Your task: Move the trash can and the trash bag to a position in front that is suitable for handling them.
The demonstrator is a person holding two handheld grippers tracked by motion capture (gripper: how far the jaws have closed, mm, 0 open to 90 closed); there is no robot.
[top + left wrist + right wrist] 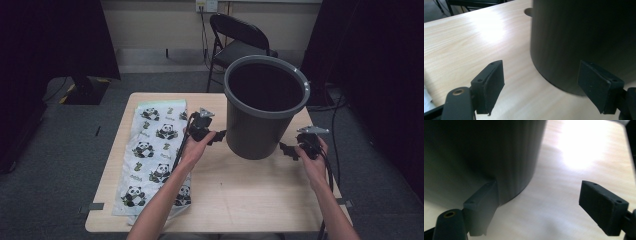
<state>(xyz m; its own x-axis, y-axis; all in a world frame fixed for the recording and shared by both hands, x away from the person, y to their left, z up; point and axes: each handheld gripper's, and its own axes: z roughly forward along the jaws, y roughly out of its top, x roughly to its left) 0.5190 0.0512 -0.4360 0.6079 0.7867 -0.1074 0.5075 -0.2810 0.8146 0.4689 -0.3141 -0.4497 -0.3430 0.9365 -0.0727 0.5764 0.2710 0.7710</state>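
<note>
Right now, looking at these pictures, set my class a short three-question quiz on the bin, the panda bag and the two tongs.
1. True or false: the grey bin lies on its side on the table.
2. Which side of the bin is the panda-print bag on in the high view? A left, B right, C behind.
3. In a word: are the left tongs and right tongs open or shut?

Key
1. False; it stands upright.
2. A; it lies flat along the table's left part.
3. Open; both sets flank the bin's base, nothing between their jaws.
</note>
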